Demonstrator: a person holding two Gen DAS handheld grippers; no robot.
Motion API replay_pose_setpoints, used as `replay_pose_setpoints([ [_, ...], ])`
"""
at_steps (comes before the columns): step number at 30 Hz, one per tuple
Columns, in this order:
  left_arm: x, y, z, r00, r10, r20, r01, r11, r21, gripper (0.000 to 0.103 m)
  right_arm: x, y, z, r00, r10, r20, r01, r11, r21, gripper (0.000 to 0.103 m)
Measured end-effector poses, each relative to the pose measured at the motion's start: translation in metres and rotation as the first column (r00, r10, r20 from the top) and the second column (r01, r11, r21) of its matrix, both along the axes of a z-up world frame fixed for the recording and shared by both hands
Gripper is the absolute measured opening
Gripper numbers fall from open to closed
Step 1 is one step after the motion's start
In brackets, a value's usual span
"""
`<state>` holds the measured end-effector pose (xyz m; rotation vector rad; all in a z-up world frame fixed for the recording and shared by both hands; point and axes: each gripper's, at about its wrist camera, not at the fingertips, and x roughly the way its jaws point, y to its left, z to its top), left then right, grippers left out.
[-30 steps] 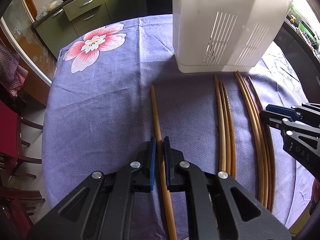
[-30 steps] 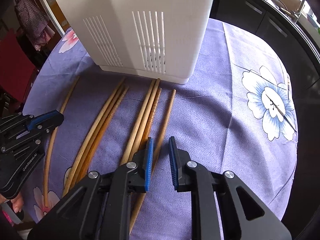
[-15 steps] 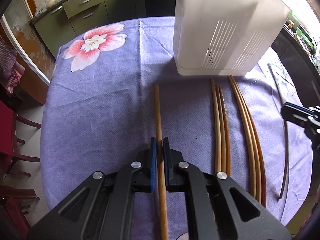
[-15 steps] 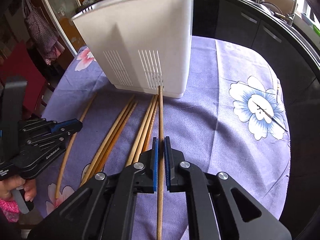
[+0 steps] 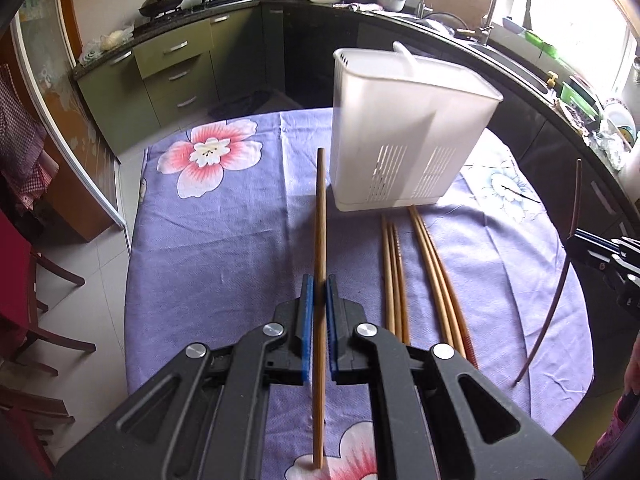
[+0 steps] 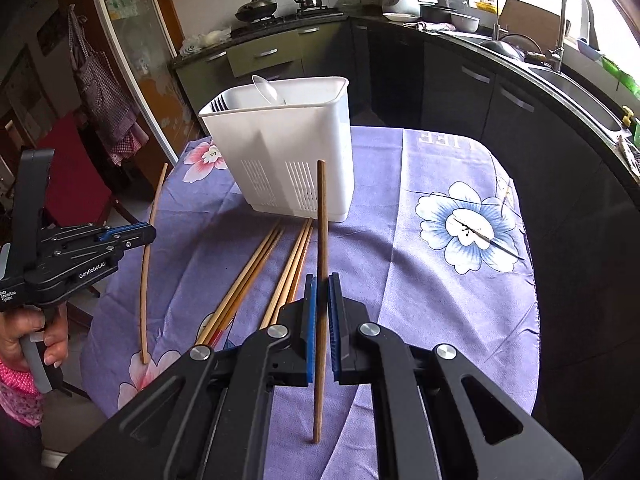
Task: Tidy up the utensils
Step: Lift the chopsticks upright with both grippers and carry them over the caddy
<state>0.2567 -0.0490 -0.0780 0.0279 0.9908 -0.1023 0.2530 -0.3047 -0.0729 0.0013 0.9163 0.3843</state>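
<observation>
The white plastic utensil caddy (image 5: 408, 136), a tall box with rounded corners and slotted vents low on its walls, stands upright on a round table under a purple flowered tablecloth (image 5: 224, 248) of fine woven texture. A white plastic spoon (image 6: 267, 89) leans inside the caddy, its bowl poking above the rim. Just in front of the caddy's base, six slender wooden chopsticks (image 5: 394, 276) lie flat on the cloth in two loose bundles of three, their far tips close to the caddy wall. The left gripper (image 5: 319, 292), matte black with blue pads, has its fingers pressed together on a single wooden chopstick (image 5: 320, 220), held clear of the cloth with its far tip level with the caddy's left wall. The right gripper (image 6: 322, 292), of the same build, is likewise closed tight around a darker wooden chopstick (image 6: 321, 216), whose square-cut tip overlaps the caddy's vented front in that view. Each held stick also appears, thin and bowed by the lens, at the edge of the opposite camera.
</observation>
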Motion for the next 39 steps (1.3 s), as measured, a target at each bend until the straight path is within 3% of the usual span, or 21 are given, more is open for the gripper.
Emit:
replay_pose_setpoints([
  [12, -0.025, -0.006, 0.030, 0.997, -0.037, 0.073, 0.036, 0.999, 0.007, 0.006, -0.027, -0.004, 0.022, 0.998, 0.019, 0.062, -0.020, 1.000, 0.022, 0.006],
  [30, -0.028, -0.008, 0.056, 0.990, -0.055, 0.130, 0.057, 0.998, -0.011, 0.006, -0.033, 0.006, 0.059, 0.990, 0.035, 0.138, -0.041, 0.998, 0.042, 0.006],
  [39, -0.021, -0.018, 0.103, 0.978, -0.075, 0.197, 0.082, 0.996, -0.032, 0.006, -0.027, 0.010, 0.104, 0.979, 0.034, 0.202, -0.046, 0.998, 0.052, 0.006],
])
